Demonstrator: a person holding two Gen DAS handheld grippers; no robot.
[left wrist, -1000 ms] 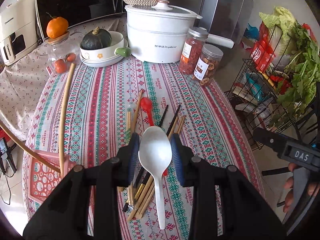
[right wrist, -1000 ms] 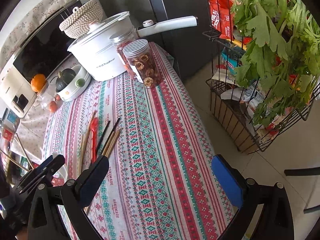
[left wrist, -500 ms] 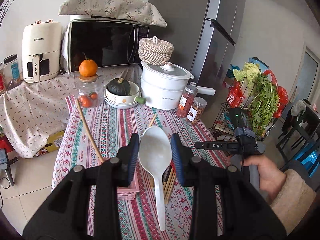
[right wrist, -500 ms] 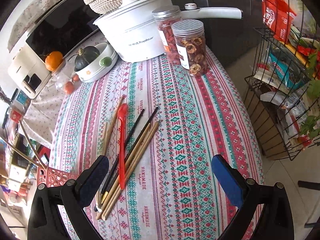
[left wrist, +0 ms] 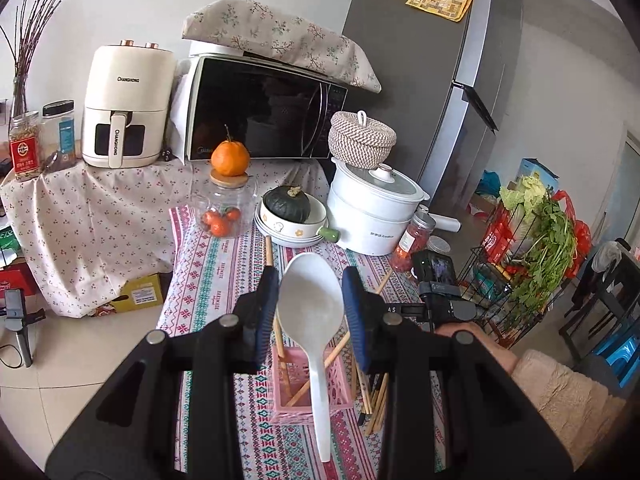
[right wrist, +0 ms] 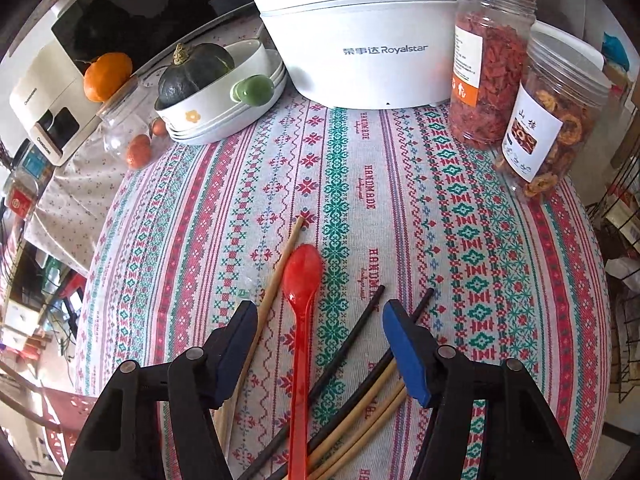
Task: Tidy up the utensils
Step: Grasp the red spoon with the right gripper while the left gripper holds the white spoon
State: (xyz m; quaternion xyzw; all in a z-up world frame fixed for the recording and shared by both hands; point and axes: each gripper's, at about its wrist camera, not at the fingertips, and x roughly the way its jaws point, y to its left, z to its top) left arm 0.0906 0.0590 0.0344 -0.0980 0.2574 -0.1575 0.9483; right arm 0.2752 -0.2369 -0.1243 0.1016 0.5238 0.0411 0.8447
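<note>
The left tongs (left wrist: 311, 312) are pinching the white spoon (left wrist: 314, 320) by its bowl, one pad on each side, so that the handle hangs down toward the camera. They hold it in the air above the pink basket (left wrist: 310, 384), which stands on the counter (left wrist: 208, 280) with a few wooden chopsticks (left wrist: 316, 372) already leaning inside. The step in hand seems to be the placing of this spoon into the basket; the next move calls for lowering it until the handle goes inside the basket walls, and only then letting the pads part. More loose chopsticks lie just beside the basket on its right. Further right, the right tongs (right wrist: 320, 344) are spread wide and hold nothing. They hover low over the red spoon (right wrist: 301, 320), which lies flat on the striped cloth with its bowl pointing away and its handle running back between the two pads. A wooden chopstick (right wrist: 276, 280) lies just at its left and black chopsticks (right wrist: 352, 344) at its right, very near, so I judge that the closing must catch the red spoon alone.
</note>
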